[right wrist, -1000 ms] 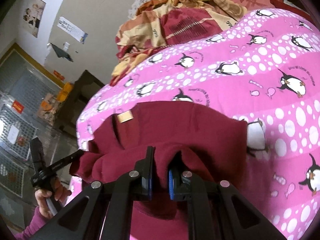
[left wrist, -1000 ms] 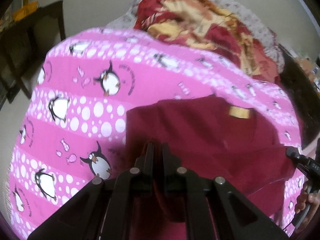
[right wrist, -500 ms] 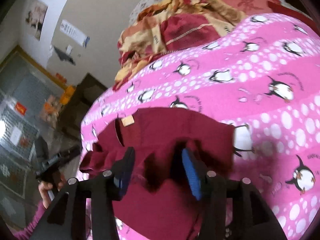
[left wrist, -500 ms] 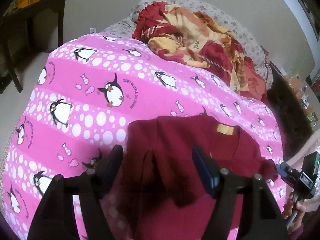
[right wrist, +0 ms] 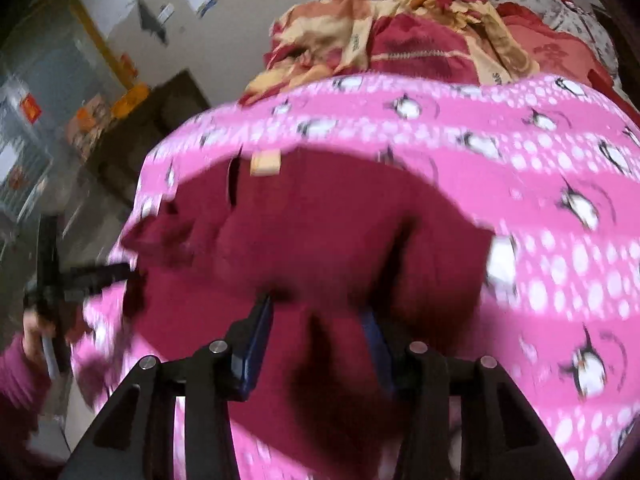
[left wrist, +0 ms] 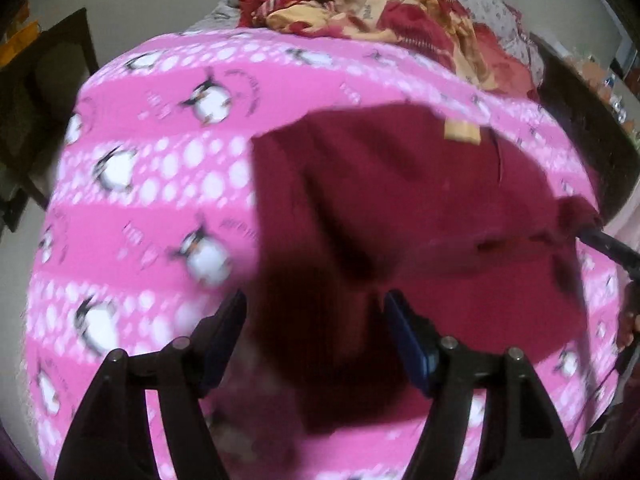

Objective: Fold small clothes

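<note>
A dark red small garment (left wrist: pixel 400 208) with a tan neck label (left wrist: pixel 462 133) lies partly folded on the pink penguin blanket (left wrist: pixel 140 208). My left gripper (left wrist: pixel 315 300) hovers open over the garment's near left part, its pads clear of the cloth. In the right wrist view the same garment (right wrist: pixel 320 220) and its label (right wrist: pixel 265 163) lie ahead. My right gripper (right wrist: pixel 316 306) is just above the garment's near edge. Its jaws are closing, with a raised fold of red cloth between them, and the pads do not press on it. Both views are blurred.
A heap of red and yellow clothes (left wrist: pixel 380 4) lies at the far end of the bed, also seen as the heap (right wrist: pixel 400 40). A dark table (right wrist: pixel 152 120) stands beyond the bed's left edge. A hand in a magenta sleeve (right wrist: pixel 32 336) holds the other tool.
Both grippers were shut on the red garment a second ago and have let it go. The cloth now lies on the blanket, and both hands have shifted a little above it.
</note>
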{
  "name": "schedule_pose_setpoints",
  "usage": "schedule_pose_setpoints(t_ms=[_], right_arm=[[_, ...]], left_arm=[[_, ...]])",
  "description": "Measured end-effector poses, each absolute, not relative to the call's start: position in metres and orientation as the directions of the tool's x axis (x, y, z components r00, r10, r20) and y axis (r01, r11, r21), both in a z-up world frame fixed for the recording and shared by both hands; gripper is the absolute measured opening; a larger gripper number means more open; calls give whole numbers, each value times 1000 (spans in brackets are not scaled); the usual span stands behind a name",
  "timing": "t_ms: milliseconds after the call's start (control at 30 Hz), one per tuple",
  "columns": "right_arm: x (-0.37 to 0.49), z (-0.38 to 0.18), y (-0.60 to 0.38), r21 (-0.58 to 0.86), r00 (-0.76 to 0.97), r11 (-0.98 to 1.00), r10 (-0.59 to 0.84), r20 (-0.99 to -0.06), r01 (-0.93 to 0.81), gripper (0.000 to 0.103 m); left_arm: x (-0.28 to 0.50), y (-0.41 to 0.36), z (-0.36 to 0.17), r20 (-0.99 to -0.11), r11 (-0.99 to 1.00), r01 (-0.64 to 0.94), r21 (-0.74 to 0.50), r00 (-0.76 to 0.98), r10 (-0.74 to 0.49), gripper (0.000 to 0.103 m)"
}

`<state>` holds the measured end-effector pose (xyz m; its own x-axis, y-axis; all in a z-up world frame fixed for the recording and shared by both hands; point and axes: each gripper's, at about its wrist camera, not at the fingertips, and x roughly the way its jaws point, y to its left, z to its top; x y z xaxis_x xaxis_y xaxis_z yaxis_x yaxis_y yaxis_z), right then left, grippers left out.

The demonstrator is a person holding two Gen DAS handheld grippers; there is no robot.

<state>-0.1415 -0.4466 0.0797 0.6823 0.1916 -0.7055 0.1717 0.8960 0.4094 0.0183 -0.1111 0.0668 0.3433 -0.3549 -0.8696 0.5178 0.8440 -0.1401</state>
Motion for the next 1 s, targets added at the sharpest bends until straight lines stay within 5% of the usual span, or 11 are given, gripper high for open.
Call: schedule_pose_setpoints(t_ms=[233, 333, 800, 900, 1000], right_arm=[[-106, 86, -493, 503, 736, 791, 102, -669, 348, 51], [-126, 91, -486, 515, 742, 805, 146, -654, 295, 52], [-232, 48, -431, 433, 588, 876, 239, -773, 212, 56], [-229, 33, -423, 387, 548, 892, 208, -810, 233, 17], [-239, 36, -426, 400, 553, 888, 222, -803, 225, 9]], left_arm=[[81, -120, 78, -843, 912, 316, -262, 386, -376, 70], [73, -111, 79, -833, 888, 336, -313, 353, -427, 71], [-13, -66, 49, -867, 869, 456, -194, 334, -369, 71], [-20, -67, 36, -880, 869, 460, -185, 316, -354, 71], [-26, -63, 33, -879, 869, 456, -193, 313, -359, 71]])
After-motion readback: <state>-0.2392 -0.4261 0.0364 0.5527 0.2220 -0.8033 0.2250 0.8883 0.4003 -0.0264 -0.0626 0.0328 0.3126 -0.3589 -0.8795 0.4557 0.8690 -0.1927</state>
